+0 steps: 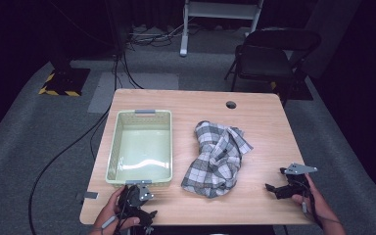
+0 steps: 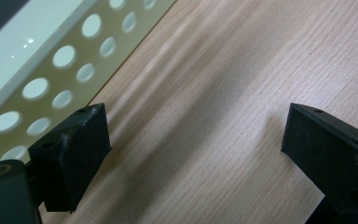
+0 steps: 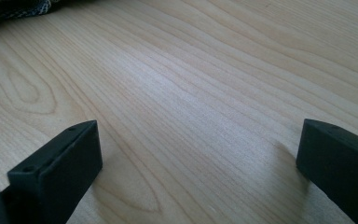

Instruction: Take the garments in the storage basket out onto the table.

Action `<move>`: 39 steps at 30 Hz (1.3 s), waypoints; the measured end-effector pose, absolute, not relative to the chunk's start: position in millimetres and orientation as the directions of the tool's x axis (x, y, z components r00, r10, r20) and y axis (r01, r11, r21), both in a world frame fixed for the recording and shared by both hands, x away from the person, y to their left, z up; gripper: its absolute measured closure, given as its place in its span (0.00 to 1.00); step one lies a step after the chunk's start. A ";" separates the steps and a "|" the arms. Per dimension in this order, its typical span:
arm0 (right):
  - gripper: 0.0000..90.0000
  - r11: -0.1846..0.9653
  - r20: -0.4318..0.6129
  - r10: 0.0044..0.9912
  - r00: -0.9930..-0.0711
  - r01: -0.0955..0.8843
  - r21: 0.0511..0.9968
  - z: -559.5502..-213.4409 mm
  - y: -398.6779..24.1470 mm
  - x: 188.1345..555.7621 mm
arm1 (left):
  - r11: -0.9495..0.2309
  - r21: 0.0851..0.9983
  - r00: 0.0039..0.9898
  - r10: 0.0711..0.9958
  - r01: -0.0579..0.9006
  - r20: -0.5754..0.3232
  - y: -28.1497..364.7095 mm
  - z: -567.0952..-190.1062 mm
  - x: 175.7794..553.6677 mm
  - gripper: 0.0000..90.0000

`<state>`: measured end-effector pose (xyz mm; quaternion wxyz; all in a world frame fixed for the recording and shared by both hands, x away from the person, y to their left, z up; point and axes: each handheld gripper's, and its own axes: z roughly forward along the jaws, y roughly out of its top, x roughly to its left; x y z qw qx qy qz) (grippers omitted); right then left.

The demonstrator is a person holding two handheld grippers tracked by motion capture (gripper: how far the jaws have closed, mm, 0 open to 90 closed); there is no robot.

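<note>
- Both grippers, left gripper (image 1: 136,196) by the basket (image 1: 139,145), right gripper (image 1: 286,186) near the checked cloth (image 1: 216,159), jaws wide open, empty.
- Probably lining up to grab it.

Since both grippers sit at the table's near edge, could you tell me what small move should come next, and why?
Probably bring the right gripper toward the checked cloth: its jaws stand open with nothing between them, the cloth lies crumpled beside the empty basket, and neither gripper touches it.
</note>
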<state>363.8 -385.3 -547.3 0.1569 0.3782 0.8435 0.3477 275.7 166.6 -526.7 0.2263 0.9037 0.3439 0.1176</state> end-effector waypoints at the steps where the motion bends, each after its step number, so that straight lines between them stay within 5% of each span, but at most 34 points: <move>1: 0.00 0.472 -0.002 0.747 -0.665 0.529 0.705 -547.3 -385.4 363.8 | -0.663 0.489 0.738 0.672 0.567 0.055 168.2 -527.1 276.5 0.06; 6: 0.00 0.472 -0.002 0.747 -0.665 0.529 0.705 -547.3 -385.3 363.8 | -0.642 0.483 0.735 0.678 0.596 -0.005 176.2 -530.6 282.6 0.02; 25: 0.00 0.471 -0.002 0.749 -0.663 0.530 0.706 -547.3 -385.2 363.5 | -0.579 0.631 0.751 0.660 0.516 -0.008 193.7 -543.5 280.9 0.00; 39: 0.00 0.470 -0.003 0.749 -0.662 0.529 0.706 -547.3 -385.1 363.3 | -0.573 0.640 0.751 0.660 0.511 -0.009 194.2 -544.3 281.0 0.00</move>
